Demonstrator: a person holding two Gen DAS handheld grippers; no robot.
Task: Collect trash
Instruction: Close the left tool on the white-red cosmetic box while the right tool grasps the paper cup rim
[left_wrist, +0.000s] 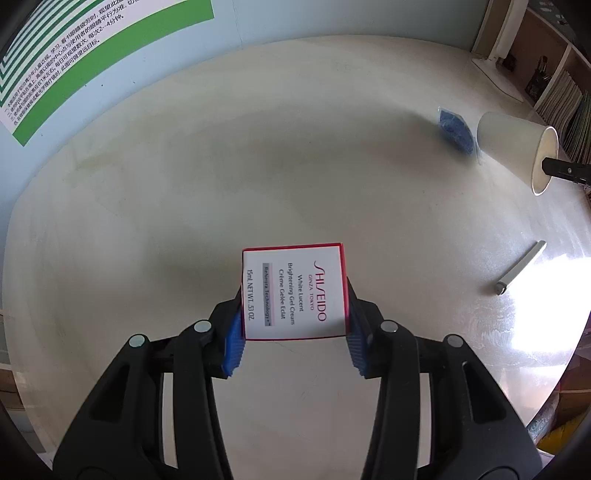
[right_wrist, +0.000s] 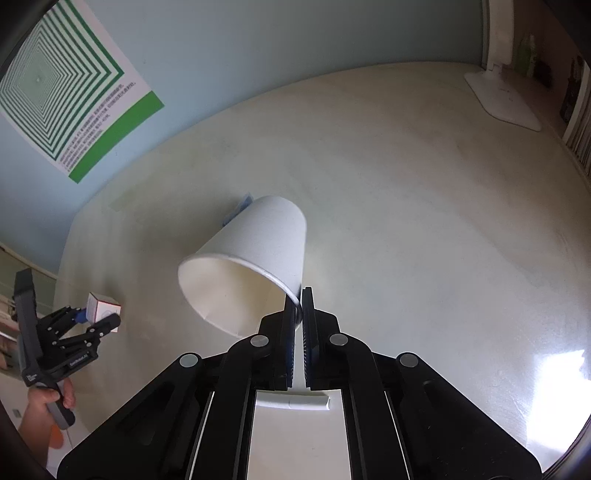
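Table (left_wrist: 295, 166) mid-span lies open – blue packet (left_wrist: 456, 129) (far edge), pen (left_wrist: 521, 267) obstruct

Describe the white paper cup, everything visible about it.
The white paper cup is plain, tapered, with a rolled rim and an empty cream interior. It is tipped, mouth toward the right wrist camera, base pointing away. The right gripper is shut on its rim wall, one finger inside, one outside. A blue packet lies behind it.

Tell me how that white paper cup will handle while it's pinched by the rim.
The paper cup is probably light: the right gripper holds it tilted by one thin rim wall. That wall looks likely to crease or flex under the pinch. Held off-centre, it may swing or slip if moved fast.
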